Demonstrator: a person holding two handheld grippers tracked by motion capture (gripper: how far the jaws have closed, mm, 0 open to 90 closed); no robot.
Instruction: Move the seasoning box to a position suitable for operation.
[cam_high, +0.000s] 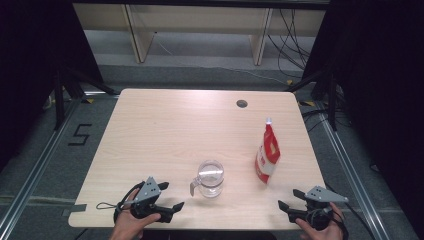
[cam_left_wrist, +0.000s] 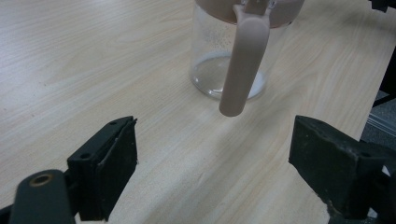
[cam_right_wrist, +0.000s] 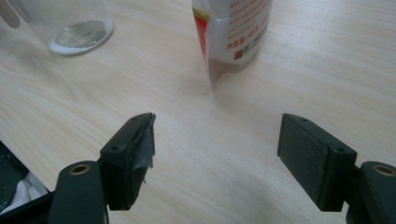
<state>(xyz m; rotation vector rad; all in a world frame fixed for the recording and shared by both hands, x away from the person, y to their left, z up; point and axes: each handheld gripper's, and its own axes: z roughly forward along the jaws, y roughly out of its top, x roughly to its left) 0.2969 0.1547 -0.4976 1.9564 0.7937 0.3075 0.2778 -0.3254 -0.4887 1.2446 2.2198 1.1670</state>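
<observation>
The left tool (cam_high: 173, 196) rests low over the near edge of the surface (cam_high: 165, 130), held by a hand (cam_high: 131, 224), with its jaws spread wide and nothing between them; in the left gripper view the bare wood grain lies between the two black pads (cam_left_wrist: 114, 163). The right tool (cam_high: 289, 199), gripped by the other hand (cam_high: 320, 227) at the near right corner, also stands wide apart and empty, touching nothing.

Straight ahead of the left tool, close but apart from it, stands one clear glass jug (cam_high: 210, 178), upright, with its pale handle (cam_left_wrist: 243, 60) turned toward that tool's jaws. A thin white layer shows at the jug's bottom in the left gripper view.

Ahead of the right tool, a little farther off, stands one red and white pouch (cam_high: 267, 152), upright with a white cap at its top. From the right tool, the jug sits ahead and off to the left, and the pouch lies nearly dead ahead.

Count: two tools, one jug, one pouch.
</observation>
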